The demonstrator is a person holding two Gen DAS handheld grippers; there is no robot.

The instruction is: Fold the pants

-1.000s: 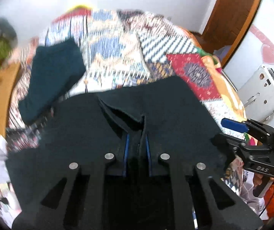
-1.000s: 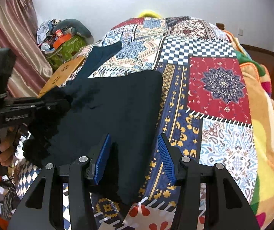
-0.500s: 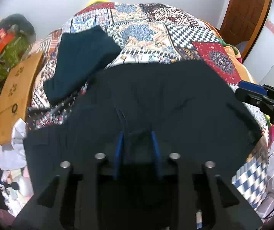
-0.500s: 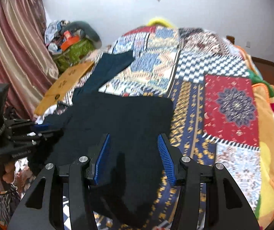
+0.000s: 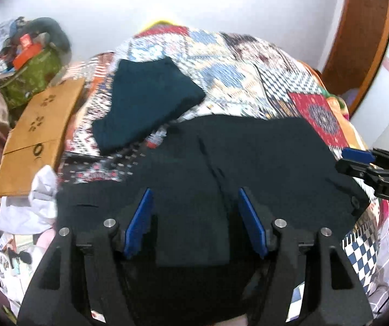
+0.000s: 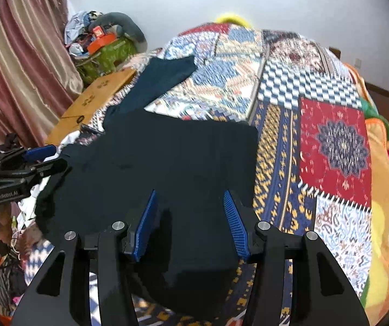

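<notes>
The black pants (image 5: 248, 157) lie spread flat on the patterned quilt (image 5: 238, 65), near the bed's front edge; they also show in the right wrist view (image 6: 167, 163). My left gripper (image 5: 194, 218) is open and empty, held just above the pants' near edge. My right gripper (image 6: 189, 217) is open and empty above the pants' near right part. Each gripper shows at the side of the other's view, the right one (image 5: 357, 160) and the left one (image 6: 42, 157).
A folded dark teal garment (image 5: 145, 103) lies on the quilt beyond the pants, at the left. A brown cardboard box (image 5: 37, 133) and white cloth (image 5: 37, 201) sit left of the bed. A green bag with clutter (image 6: 104, 54) stands by the curtain (image 6: 18, 68).
My left gripper has opened and let go of the pants, which now lie flat. Both grippers have drawn back from the bed. The right gripper stayed open.
</notes>
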